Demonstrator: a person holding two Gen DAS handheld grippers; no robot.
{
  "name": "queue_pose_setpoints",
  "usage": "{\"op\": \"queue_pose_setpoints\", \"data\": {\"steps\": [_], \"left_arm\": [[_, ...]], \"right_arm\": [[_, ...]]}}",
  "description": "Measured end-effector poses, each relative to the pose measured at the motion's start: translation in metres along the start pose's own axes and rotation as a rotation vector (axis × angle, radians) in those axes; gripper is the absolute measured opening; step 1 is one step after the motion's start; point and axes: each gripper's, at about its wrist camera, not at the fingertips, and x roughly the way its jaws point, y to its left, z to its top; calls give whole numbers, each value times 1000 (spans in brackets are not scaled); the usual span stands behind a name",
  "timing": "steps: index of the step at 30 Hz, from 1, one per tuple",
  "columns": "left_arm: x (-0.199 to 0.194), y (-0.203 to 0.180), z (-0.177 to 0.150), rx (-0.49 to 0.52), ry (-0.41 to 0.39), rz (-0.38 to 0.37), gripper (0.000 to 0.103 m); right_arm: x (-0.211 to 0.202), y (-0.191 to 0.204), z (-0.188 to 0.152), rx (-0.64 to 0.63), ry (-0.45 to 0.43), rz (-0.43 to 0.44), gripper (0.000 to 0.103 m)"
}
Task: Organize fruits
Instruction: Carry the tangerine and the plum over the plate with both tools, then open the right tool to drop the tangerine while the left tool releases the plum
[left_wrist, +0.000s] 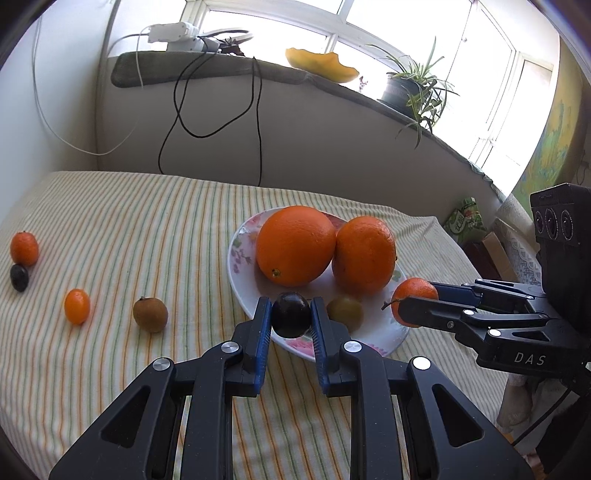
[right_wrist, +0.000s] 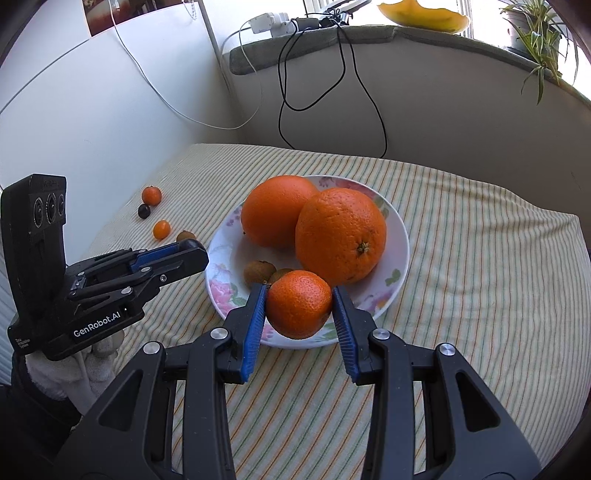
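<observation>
A floral plate (left_wrist: 236, 258) (right_wrist: 400, 236) on the striped cloth holds two big oranges (left_wrist: 295, 245) (right_wrist: 340, 234) and small brown-green fruits (left_wrist: 345, 310) (right_wrist: 258, 271). My left gripper (left_wrist: 291, 314) is shut on a dark plum (left_wrist: 291, 314) over the plate's near rim. My right gripper (right_wrist: 299, 304) is shut on a small mandarin (right_wrist: 298, 303) (left_wrist: 412, 291) over the plate's near edge. Loose on the cloth to the left lie a brown fruit (left_wrist: 150, 314), a kumquat (left_wrist: 77, 305), a dark grape (left_wrist: 19, 277) and a mandarin (left_wrist: 24, 248).
A wall and a windowsill with cables (left_wrist: 255, 122), a power strip (left_wrist: 173, 33), a yellow dish (left_wrist: 321, 64) and a potted plant (left_wrist: 410, 88) stand behind the table. The table's right edge drops off near boxes (left_wrist: 469, 218).
</observation>
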Motion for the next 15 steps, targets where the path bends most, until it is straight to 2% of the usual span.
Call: {"op": "queue_pose_setpoints", "data": {"steps": [15], "left_arm": [[8, -5, 4, 26, 7, 6, 19]], "right_arm": [[9, -3, -4, 21, 14, 12, 38]]}}
